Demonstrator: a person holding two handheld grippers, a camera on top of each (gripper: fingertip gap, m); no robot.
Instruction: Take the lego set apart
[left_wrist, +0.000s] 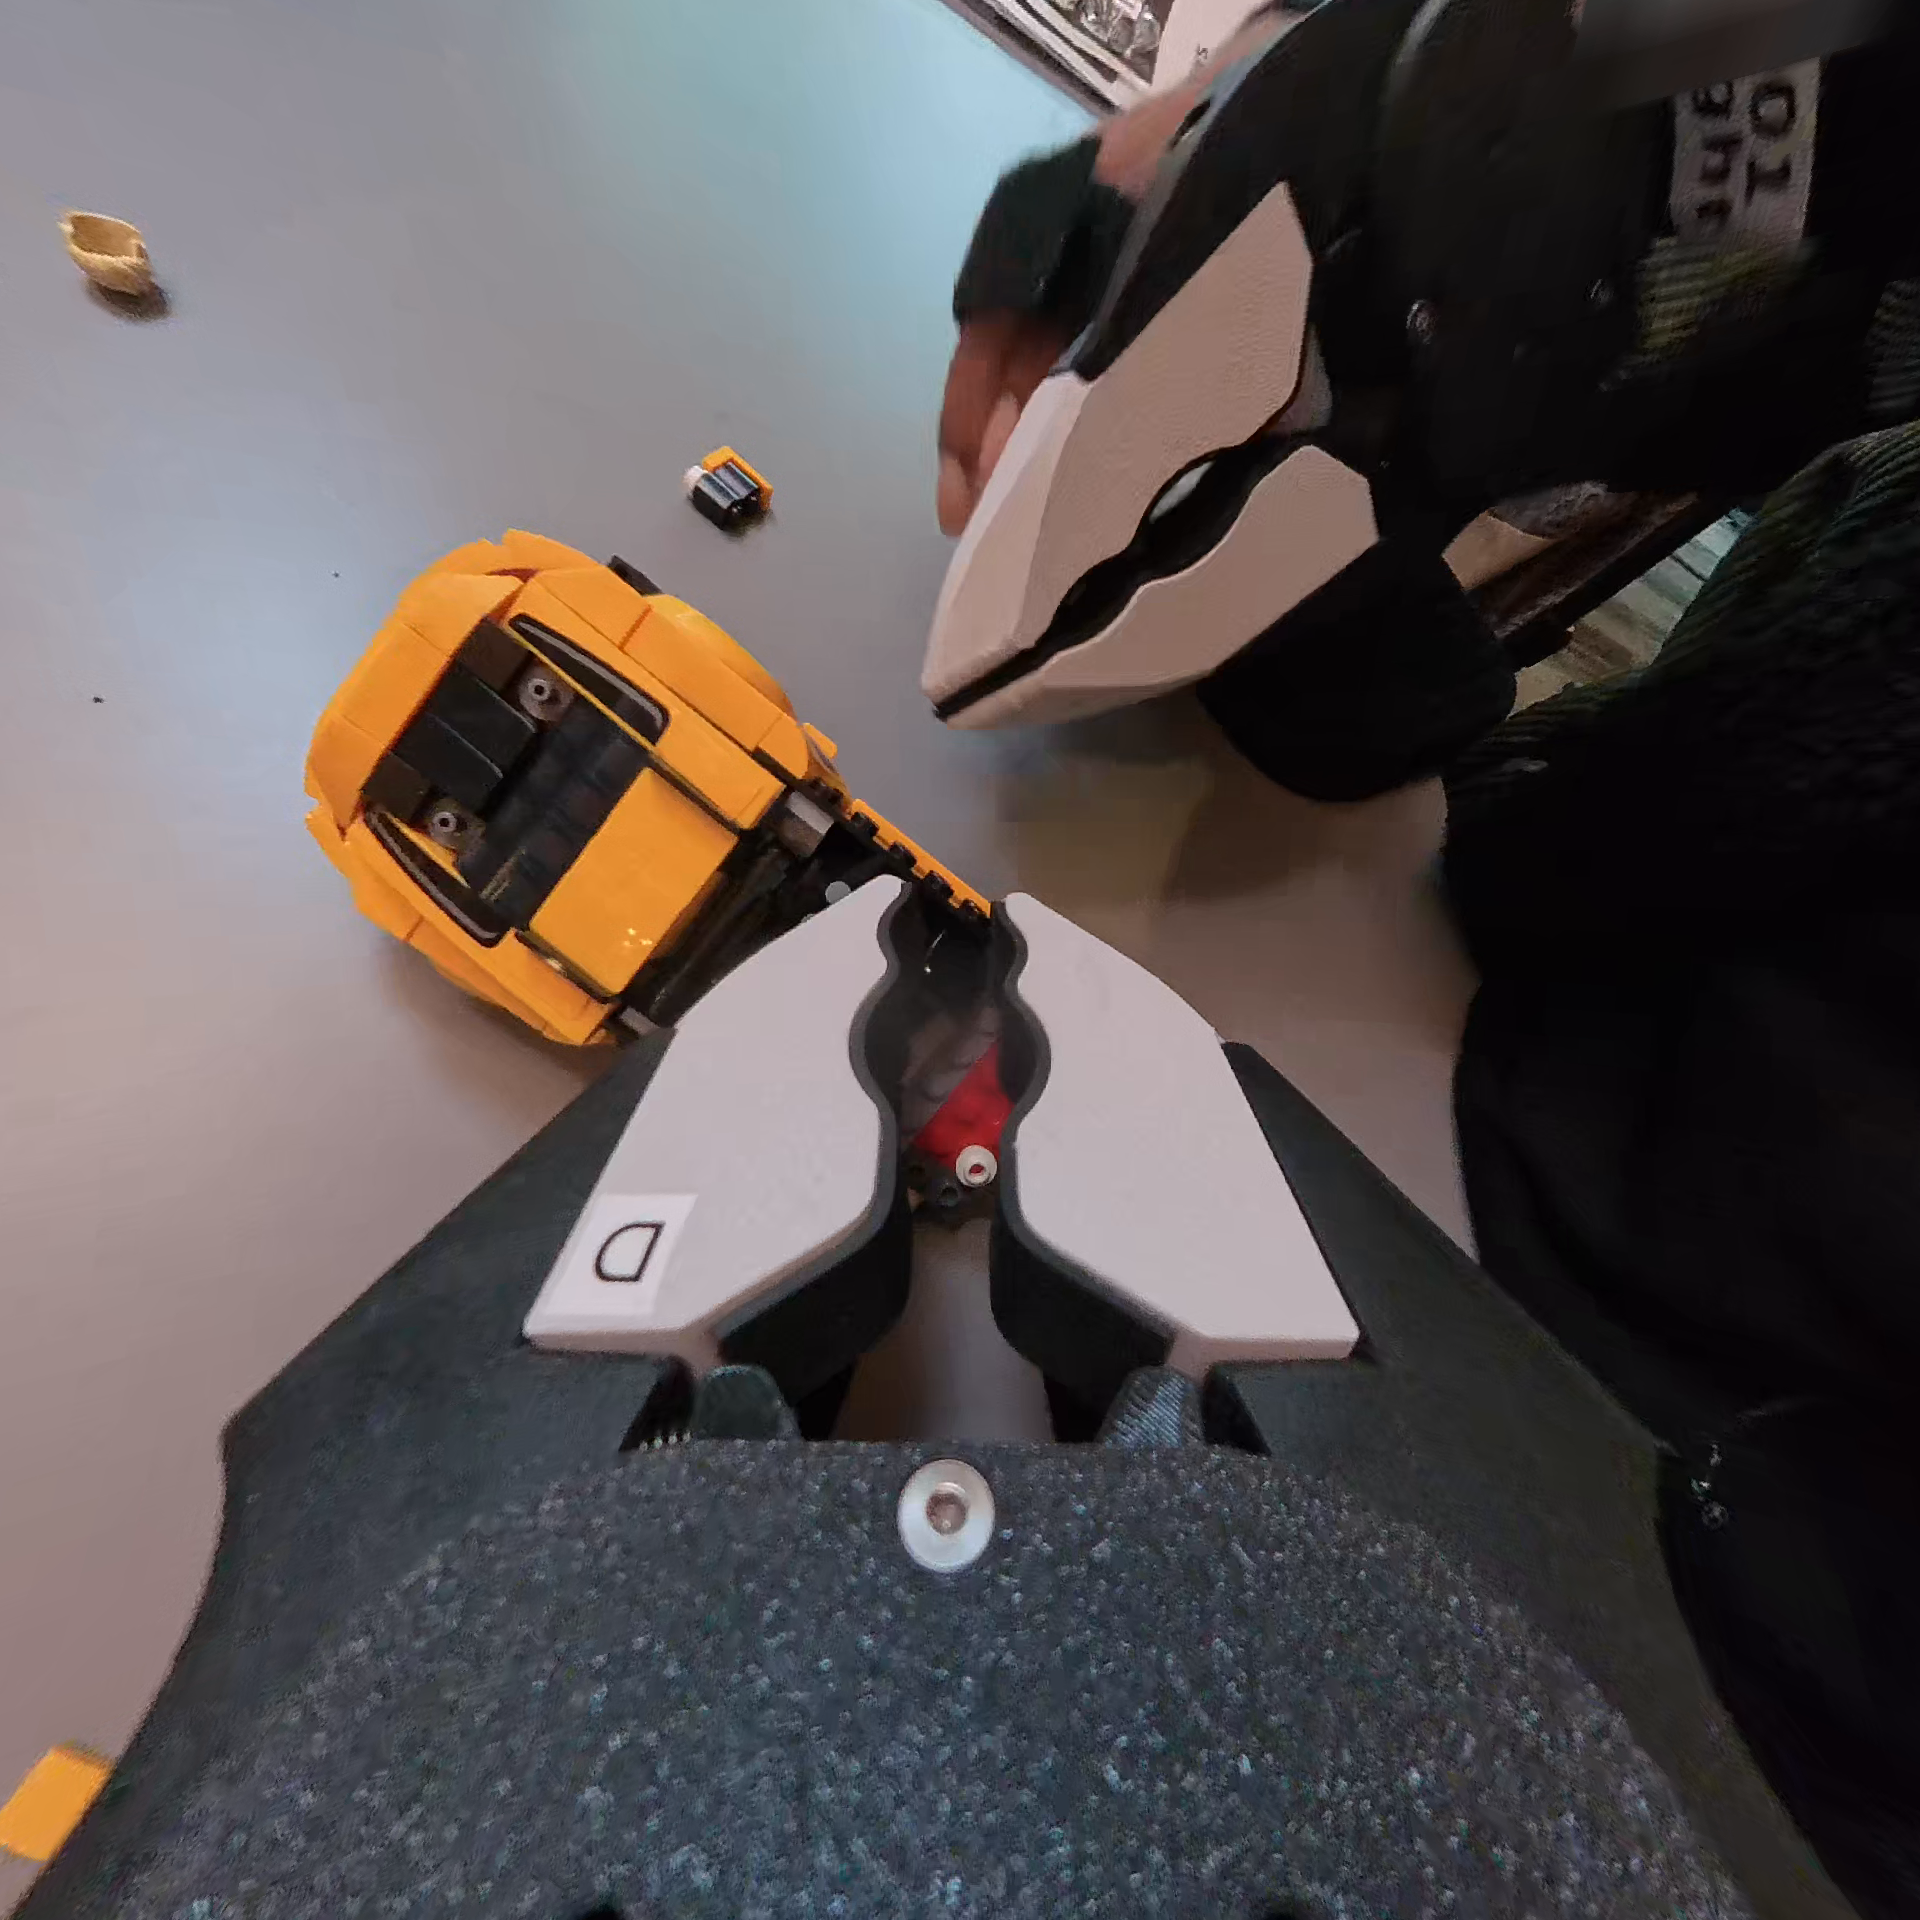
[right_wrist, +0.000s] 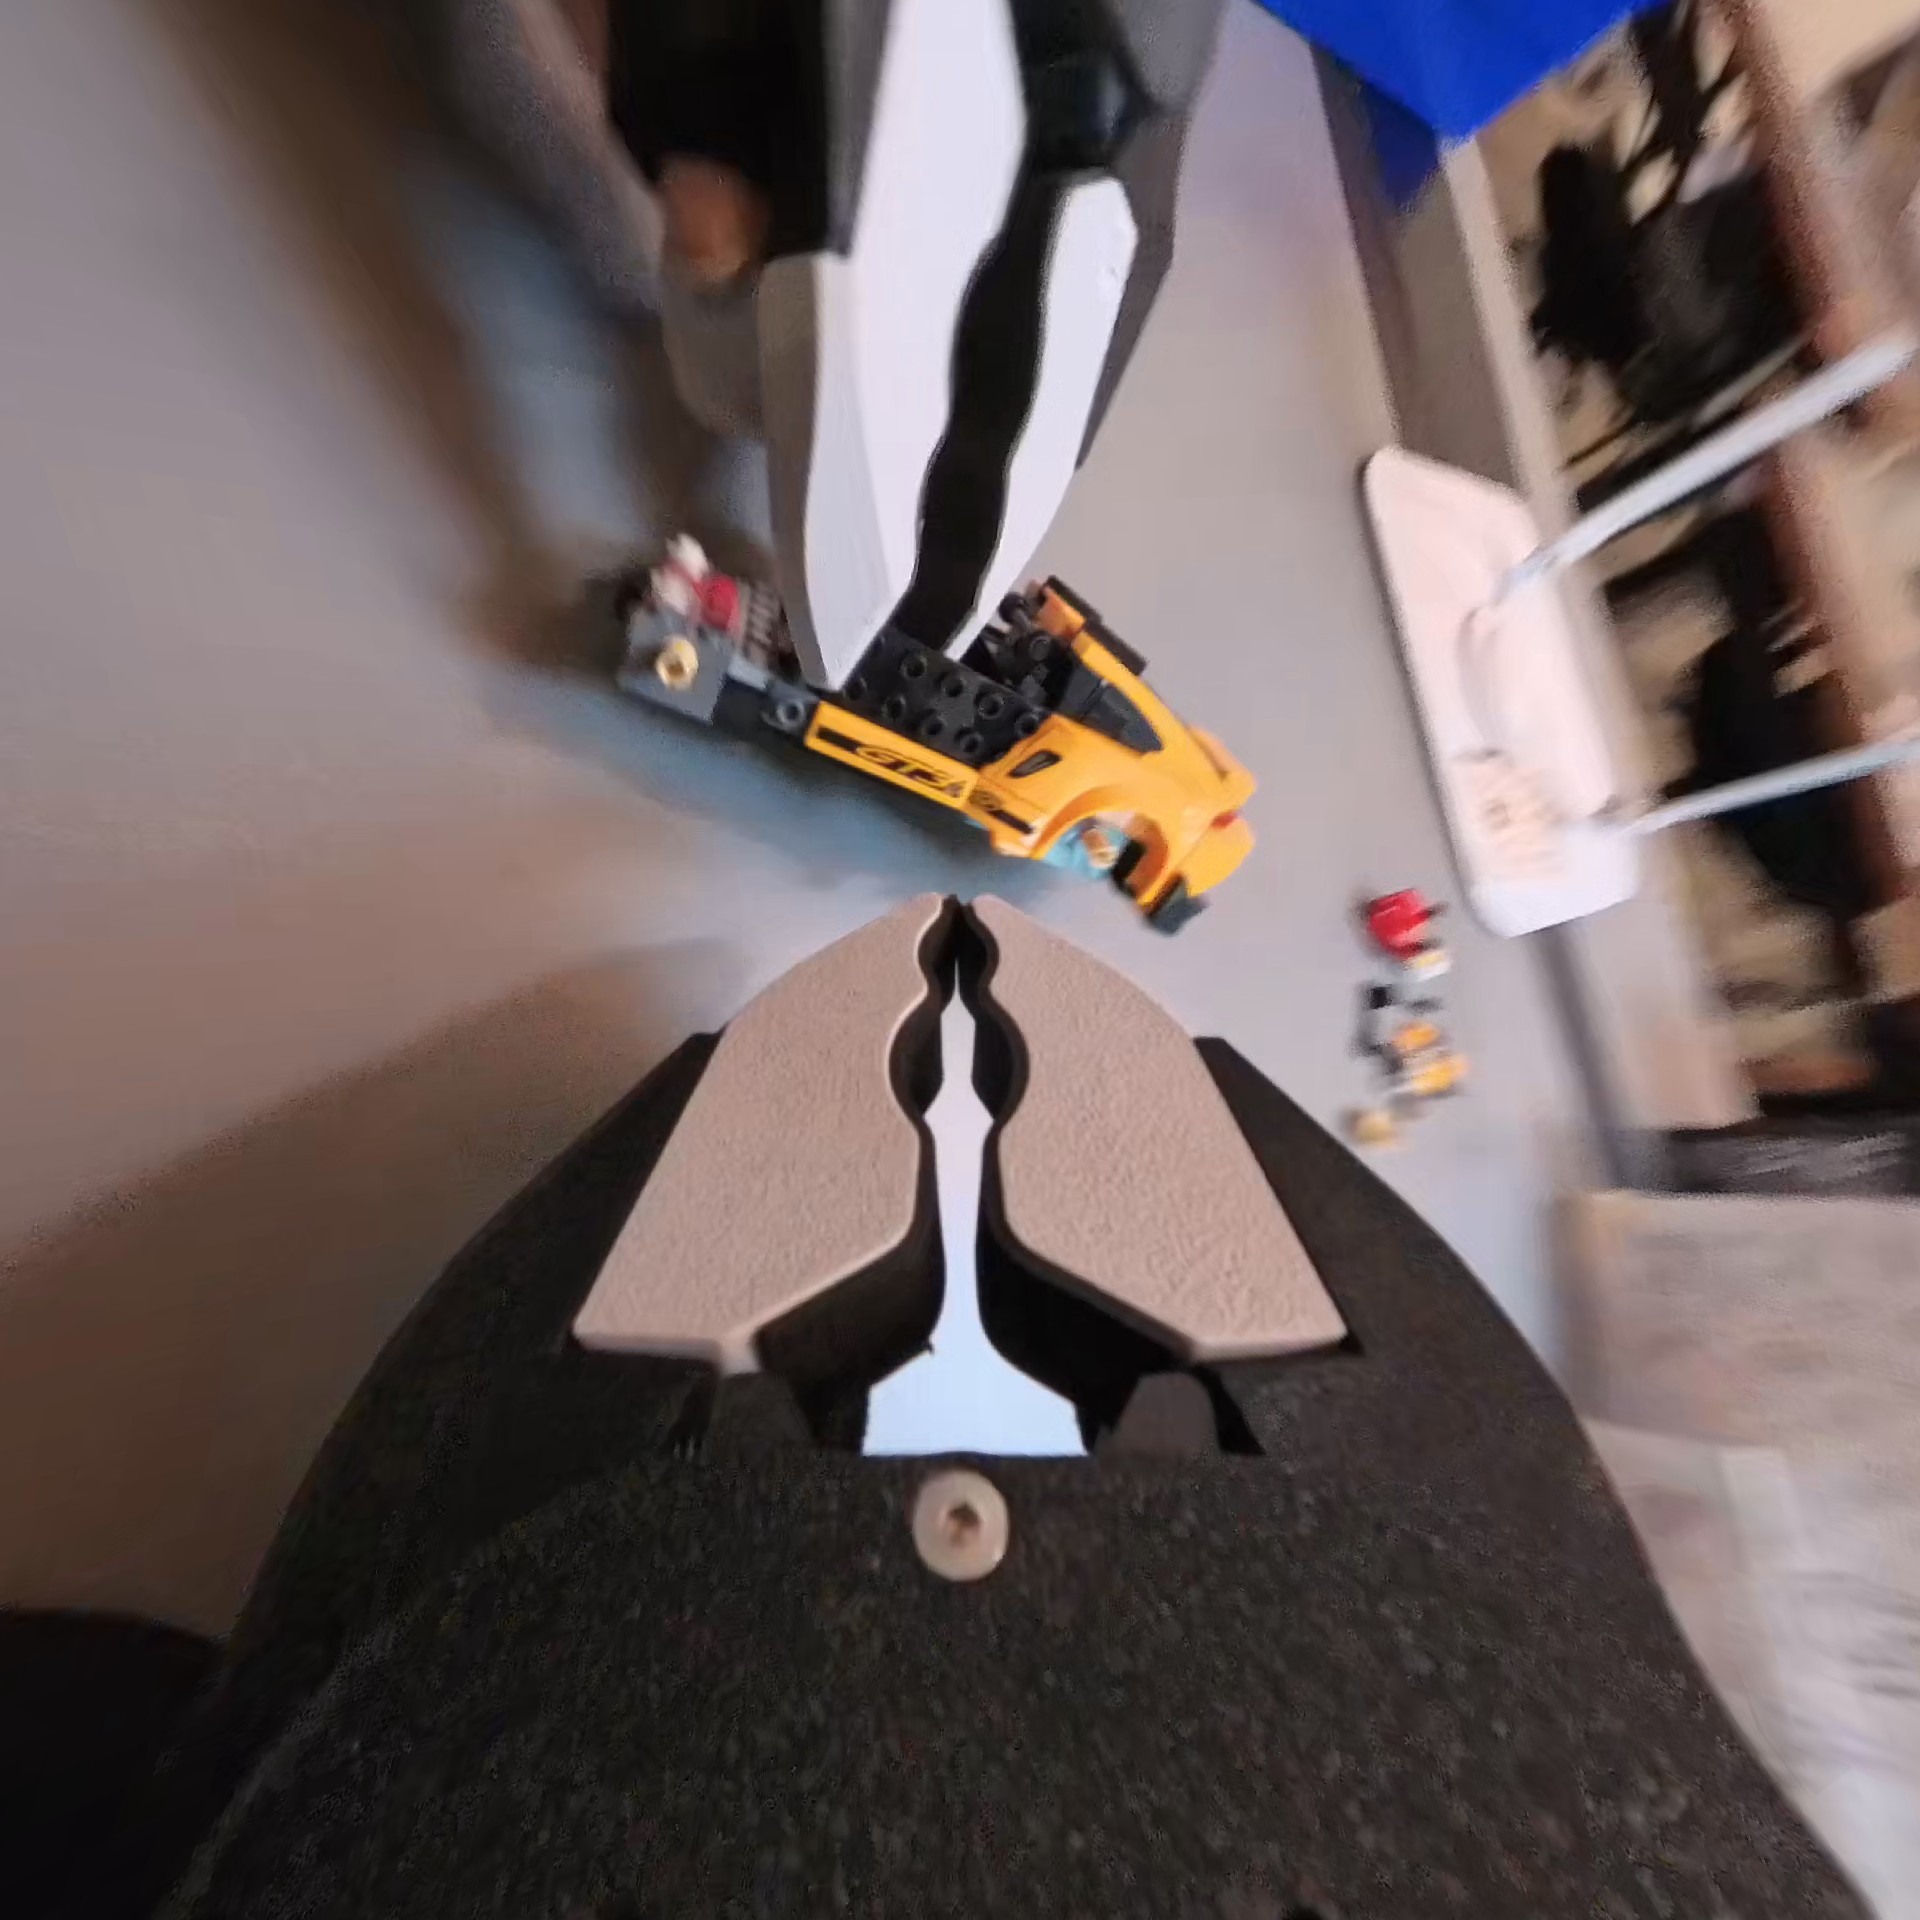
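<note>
The orange and black lego car (left_wrist: 582, 790) has its rear section stripped down to black and grey chassis parts. My left gripper (left_wrist: 945, 914) is shut on that chassis end, and red and black pieces (left_wrist: 961, 1112) show between its fingers. In the right wrist view the car (right_wrist: 1081, 758) hangs tilted from the left gripper (right_wrist: 883, 644), just over the grey table (right_wrist: 312, 520). My right gripper (right_wrist: 956, 914) is shut with nothing between its tips, a little in front of the car's side. It also shows in the left wrist view (left_wrist: 940, 707), to the right of the car.
A small black and orange piece (left_wrist: 730, 488) and a tan piece (left_wrist: 107, 252) lie on the table beyond the car. An orange piece (left_wrist: 52, 1797) lies at the near left. A row of small loose pieces (right_wrist: 1403, 1018) lies to the right, near a white object (right_wrist: 1496, 707) at the table edge.
</note>
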